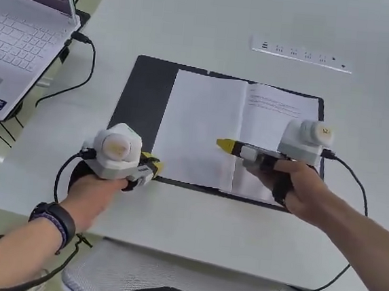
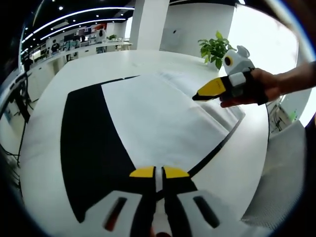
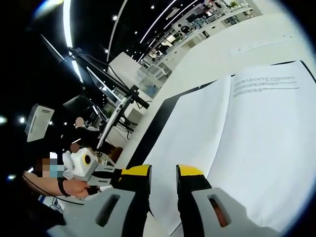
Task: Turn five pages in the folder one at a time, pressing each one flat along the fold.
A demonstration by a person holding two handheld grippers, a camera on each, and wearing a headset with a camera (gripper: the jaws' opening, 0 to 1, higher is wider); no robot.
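The folder [image 1: 139,93] lies open on the white worktop [image 1: 191,23], with its black cover bare on the left and white pages spread across the middle and right. The left page [image 1: 195,132] is blank. The right page [image 1: 273,101] carries a few lines of print near its top.

The left tool [image 1: 150,167] sits at the folder's near left edge. In the left gripper view its yellow tips [image 2: 159,172] stand almost together, with only a thin slit between them, and nothing can be seen held there. They hang over the edge where the black cover meets the blank page.

The right tool [image 1: 223,144] reaches in from the right, low over the pages, and its yellow tip is close to the fold in the head view. In the right gripper view its jaws stand a narrow gap apart with nothing between them, and the blank page lies under them. I cannot tell whether the tips touch the paper.

A laptop [image 1: 21,28] stands open at the far left of the worktop, with a black cable [image 1: 86,61] running from its side. A white power strip [image 1: 301,54] lies beyond the folder. A potted plant [image 2: 215,49] shows past the folder in the left gripper view.
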